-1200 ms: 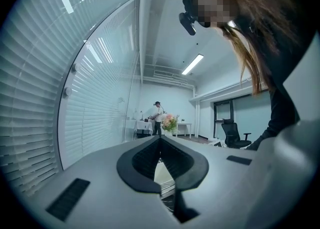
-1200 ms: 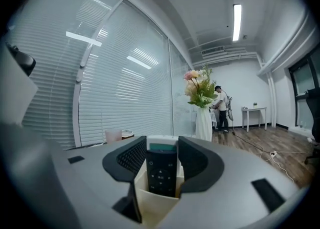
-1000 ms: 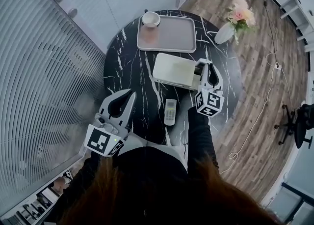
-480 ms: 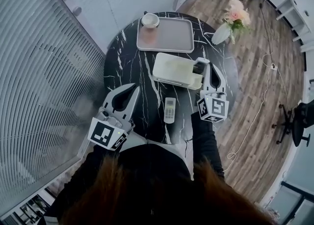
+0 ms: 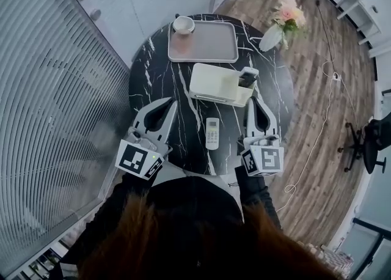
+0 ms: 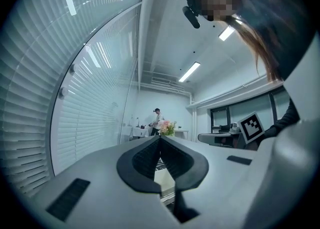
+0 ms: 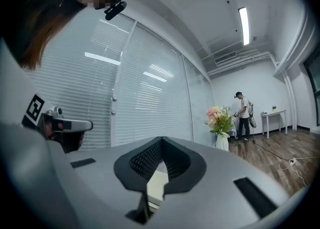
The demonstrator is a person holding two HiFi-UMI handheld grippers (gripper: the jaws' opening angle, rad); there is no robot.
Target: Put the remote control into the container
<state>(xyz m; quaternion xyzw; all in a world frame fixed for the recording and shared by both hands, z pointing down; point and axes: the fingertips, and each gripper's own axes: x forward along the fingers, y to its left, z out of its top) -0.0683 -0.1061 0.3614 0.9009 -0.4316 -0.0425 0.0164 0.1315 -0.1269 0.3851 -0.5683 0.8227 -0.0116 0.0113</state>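
The white remote control lies flat on the black marble table, near its front edge and between my two grippers. Behind it stands the white container, which has a dark item in its right-hand compartment. My left gripper hovers left of the remote, shut and empty. My right gripper is just right of the remote, its tip close to the container's front corner, also shut and empty. In the left gripper view the jaws meet, and in the right gripper view they do too.
A grey tray with a cup sits at the back of the table. A vase of pink flowers stands at the right rim. Blinds cover the glass wall on the left. A person stands far off on the wooden floor.
My right gripper has drawn back from the container's right end toward the front edge. The left gripper has edged forward and right. The remote has stayed put.
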